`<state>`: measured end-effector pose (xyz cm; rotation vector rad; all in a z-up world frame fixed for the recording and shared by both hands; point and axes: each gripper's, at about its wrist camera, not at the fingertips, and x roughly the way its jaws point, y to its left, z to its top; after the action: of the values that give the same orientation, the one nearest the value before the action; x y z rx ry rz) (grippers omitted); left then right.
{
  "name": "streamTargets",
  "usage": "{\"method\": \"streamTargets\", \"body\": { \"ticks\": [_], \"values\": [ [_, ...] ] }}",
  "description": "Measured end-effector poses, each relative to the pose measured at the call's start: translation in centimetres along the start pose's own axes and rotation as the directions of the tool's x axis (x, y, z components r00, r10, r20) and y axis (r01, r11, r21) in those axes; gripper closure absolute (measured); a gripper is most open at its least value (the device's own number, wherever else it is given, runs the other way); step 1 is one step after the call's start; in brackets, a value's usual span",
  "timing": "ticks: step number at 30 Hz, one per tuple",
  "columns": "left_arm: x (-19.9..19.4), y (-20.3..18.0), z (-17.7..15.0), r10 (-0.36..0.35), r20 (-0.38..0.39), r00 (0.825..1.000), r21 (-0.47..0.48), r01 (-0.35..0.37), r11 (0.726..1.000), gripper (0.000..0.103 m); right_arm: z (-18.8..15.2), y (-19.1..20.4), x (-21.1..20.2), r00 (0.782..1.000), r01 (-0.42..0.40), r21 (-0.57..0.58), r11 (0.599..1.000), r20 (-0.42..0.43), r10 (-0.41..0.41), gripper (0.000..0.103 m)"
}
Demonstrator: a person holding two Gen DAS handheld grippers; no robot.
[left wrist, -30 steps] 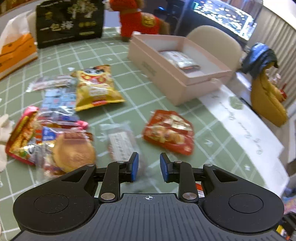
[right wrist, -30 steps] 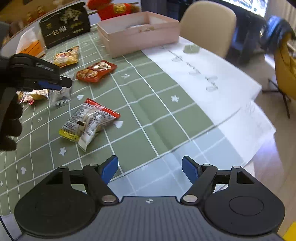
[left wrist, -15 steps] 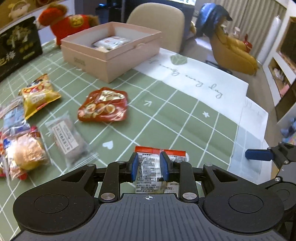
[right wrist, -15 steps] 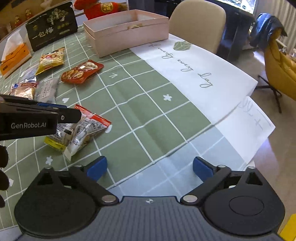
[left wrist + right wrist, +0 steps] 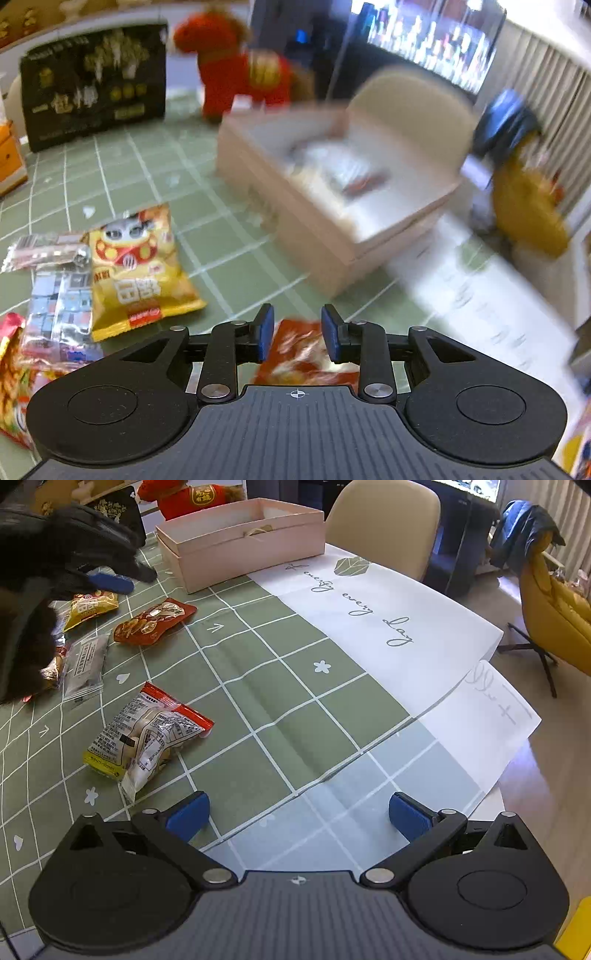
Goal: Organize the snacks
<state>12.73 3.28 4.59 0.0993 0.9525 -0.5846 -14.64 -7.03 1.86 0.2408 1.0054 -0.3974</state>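
L gripper (image 5: 297,328) jaws opening over shiny red snack bag (image 5: 303,354), nothing held; R gripper (image 5: 297,816) wide open w/ nothing inside.

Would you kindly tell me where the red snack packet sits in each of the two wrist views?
Left wrist view: red snack packet, bottom centre, seen between the jaws.
Right wrist view: upper left, on the green cloth.
Shared landmark: the pink box just beyond it.

snack packets (image 5: 147,734) on table (image 5: 295,701), box (image 5: 240,539) behind
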Motion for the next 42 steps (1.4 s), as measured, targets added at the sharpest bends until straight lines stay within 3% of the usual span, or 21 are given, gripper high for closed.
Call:
{"method": "streamTargets", "body": {
  "ticks": [3, 5, 7, 9, 15, 17, 21, 24, 28, 32, 37, 38, 40, 42],
  "values": [
    [0.5, 0.1, 0.3, -0.047, -0.095, 0.994, 0.008, 0.048, 0.999, 0.065, 0.2, -0.3, 0.0, 1.000, -0.011, -0.015, 1.000, -0.020, 0.011, 0.000],
    [0.1, -1.1, 0.0, -0.036, -0.155, 0.987, 0.108, 0.053, 0.993, 0.063, 0.2, -0.3, 0.0, 1.000, -0.009, -0.015, 1.000, -0.013, 0.008, 0.000],
    [-0.3, -2.0, -0.6, -0.051, -0.186, 0.981, 0.175, 0.084, 0.981, 0.063, 0.0, -0.2, 0.0, 1.000, -0.002, -0.006, 1.000, 0.018, 0.003, 0.000],
    [-0.7, -2.2, -1.6, -0.085, -0.207, 0.975, 0.168, 0.121, 0.978, 0.063, -0.4, 0.0, 0.1, 0.998, 0.006, 0.006, 1.000, 0.060, -0.007, 0.000],
    [-2.6, -1.2, -4.8, -0.195, -0.142, 0.970, 0.073, 0.207, 0.976, 0.063, 0.6, 0.0, 0.4, 1.000, 0.013, 0.019, 1.000, 0.008, -0.013, 0.000],
    [-3.8, 0.3, -5.6, -0.237, -0.051, 0.970, 0.002, 0.238, 0.971, 0.063, 0.9, -0.1, 0.5, 1.000, -0.009, -0.020, 1.000, -0.013, 0.009, 0.000],
    [-6.4, 2.8, -6.2, -0.172, 0.089, 0.981, -0.135, 0.183, 0.974, 0.063, 1.1, -0.7, 0.4, 0.997, -0.048, -0.076, 0.996, -0.067, 0.043, 0.001],
    [-8.4, 3.3, -6.6, -0.171, 0.089, 0.981, -0.134, 0.182, 0.974, 0.063, 2.0, -0.7, -0.7, 0.995, -0.086, -0.055, 0.995, -0.049, 0.083, 0.007],
    [-9.8, 2.4, -8.2, -0.201, 0.060, 0.978, -0.058, 0.205, 0.977, 0.063, 5.6, 2.5, -2.0, 0.991, -0.098, -0.150, 0.984, 0.070, 0.110, 0.007],
    [-10.6, 3.3, -10.7, -0.167, 0.013, 0.986, -0.077, 0.168, 0.983, 0.063, 9.3, 5.6, 0.8, 0.977, -0.211, -0.128, 0.969, 0.007, 0.213, 0.007],
    [-11.4, 4.4, -12.4, -0.118, -0.039, 0.992, -0.092, 0.114, 0.989, 0.063, 11.8, 8.8, 5.9, 0.978, -0.177, -0.073, 0.981, -0.120, 0.168, 0.006],
    [-11.6, 4.2, -12.6, -0.116, -0.043, 0.992, -0.089, 0.112, 0.990, 0.063, 11.7, 9.4, 6.2, 0.982, -0.159, -0.102, 0.982, -0.115, 0.148, 0.007],
    [-11.9, 3.7, -12.6, -0.128, -0.040, 0.991, -0.077, 0.125, 0.989, 0.063, 10.8, 10.1, 5.7, 0.992, -0.116, -0.237, 0.965, -0.081, 0.100, 0.018],
    [-12.1, 2.8, -12.6, -0.152, -0.036, 0.988, -0.048, 0.150, 0.987, 0.063, 10.2, 9.0, 5.3, 0.996, -0.093, -0.290, 0.953, -0.045, 0.083, 0.019]
  ]
}}
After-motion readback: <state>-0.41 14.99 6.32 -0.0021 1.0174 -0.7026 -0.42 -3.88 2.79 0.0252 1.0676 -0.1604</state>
